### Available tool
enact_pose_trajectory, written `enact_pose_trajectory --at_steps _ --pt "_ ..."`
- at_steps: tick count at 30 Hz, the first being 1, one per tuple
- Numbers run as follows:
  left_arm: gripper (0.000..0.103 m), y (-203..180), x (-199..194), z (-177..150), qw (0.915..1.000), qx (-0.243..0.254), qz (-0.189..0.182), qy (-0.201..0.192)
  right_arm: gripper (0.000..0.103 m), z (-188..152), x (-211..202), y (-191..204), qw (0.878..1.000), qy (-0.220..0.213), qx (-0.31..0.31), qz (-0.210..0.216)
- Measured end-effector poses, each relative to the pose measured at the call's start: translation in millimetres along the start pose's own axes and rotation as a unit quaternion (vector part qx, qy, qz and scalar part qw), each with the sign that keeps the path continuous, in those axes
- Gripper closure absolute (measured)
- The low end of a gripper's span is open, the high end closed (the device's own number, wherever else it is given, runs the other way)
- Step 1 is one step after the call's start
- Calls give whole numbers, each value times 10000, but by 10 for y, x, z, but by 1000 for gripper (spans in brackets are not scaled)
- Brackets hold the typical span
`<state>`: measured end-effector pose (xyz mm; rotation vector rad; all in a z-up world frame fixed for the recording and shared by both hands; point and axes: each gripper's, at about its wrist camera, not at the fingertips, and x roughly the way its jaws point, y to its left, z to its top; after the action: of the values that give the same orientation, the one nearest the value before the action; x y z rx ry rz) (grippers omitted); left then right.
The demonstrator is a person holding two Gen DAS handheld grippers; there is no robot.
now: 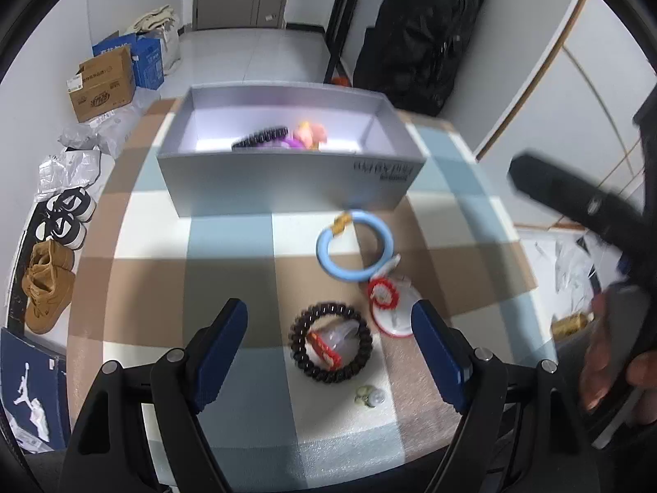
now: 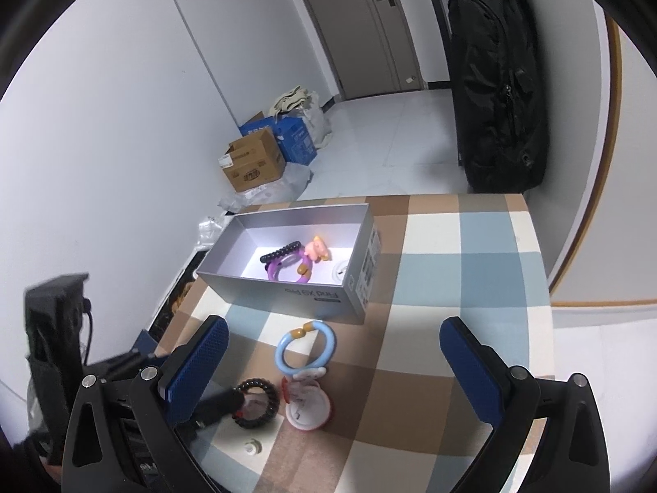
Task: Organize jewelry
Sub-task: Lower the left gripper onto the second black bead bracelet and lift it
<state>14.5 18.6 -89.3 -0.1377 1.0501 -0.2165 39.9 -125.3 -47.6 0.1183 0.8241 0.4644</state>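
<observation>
Dark bead bracelet [image 1: 331,344] sits on the checked surface [image 1: 230,271] between the wide-open left gripper [image 1: 328,347] fingers; right gripper [image 2: 334,363] is spread too, holding nothing. Box [image 1: 287,180] waits behind. Beads are round, so a shallow pinch could squirt it sideways into the blue ring [image 1: 355,245].

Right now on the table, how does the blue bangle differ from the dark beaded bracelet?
The blue bangle is a smooth ring with an amber clasp; the dark beaded bracelet is a string of round beads.
The bangle lies just in front of the grey box; the bracelet lies nearer, between the left hand-held gripper fingers.
The bracelet encircles a red-tagged item; the bangle encloses only cloth.
Both lie flat outside the box.
</observation>
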Motion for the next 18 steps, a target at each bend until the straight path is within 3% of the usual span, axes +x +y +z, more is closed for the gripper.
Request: enact_pose_trajectory --at_steps 9,18 --pt "24 -17 179 -95 9979 209 336 520 0 10 -32 -96 9999 -16 164 -20" --pt "25 -213 191 -162 9926 791 769 505 0 17 -35 -106 9998 -17 183 -5"
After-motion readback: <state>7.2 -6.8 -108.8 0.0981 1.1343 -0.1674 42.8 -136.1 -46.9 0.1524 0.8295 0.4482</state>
